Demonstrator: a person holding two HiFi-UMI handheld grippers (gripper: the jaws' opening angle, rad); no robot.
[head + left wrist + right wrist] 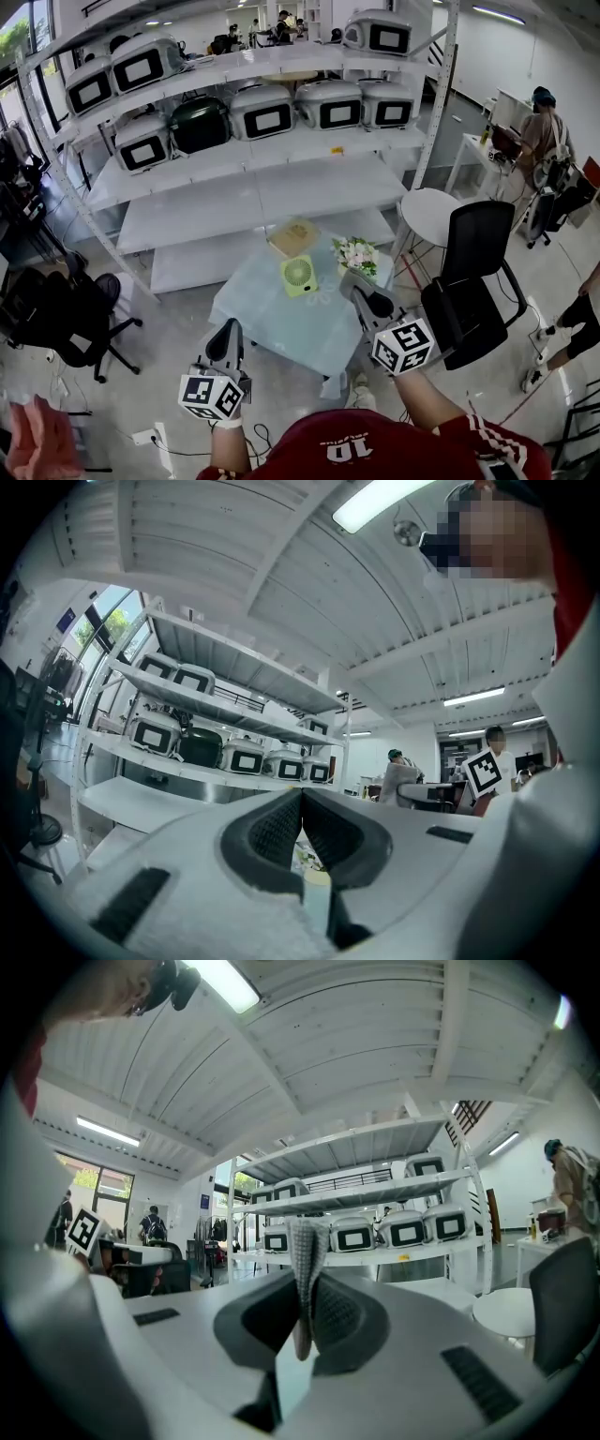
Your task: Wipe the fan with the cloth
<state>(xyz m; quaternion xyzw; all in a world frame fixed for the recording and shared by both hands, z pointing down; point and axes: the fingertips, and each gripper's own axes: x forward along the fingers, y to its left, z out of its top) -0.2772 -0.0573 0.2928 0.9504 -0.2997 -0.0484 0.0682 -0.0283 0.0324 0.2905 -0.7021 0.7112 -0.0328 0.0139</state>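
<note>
Right gripper (307,1279): my ribbed pads pinch a grey waffle-weave cloth (306,1241), its fold protruding past the tips. Left gripper (302,792): jaws pressed together, empty.

The table (300,333) has a brown box (293,236) at twelve o'clock and flowers (356,253) at two, and a black chair (473,272) stands at three.

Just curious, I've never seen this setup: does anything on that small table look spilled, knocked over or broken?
Nothing stands out. The green fan stands on its base on the table, near a tan box and flowers, with no spill visible. The grey cloth is pinched in the right gripper.
</note>
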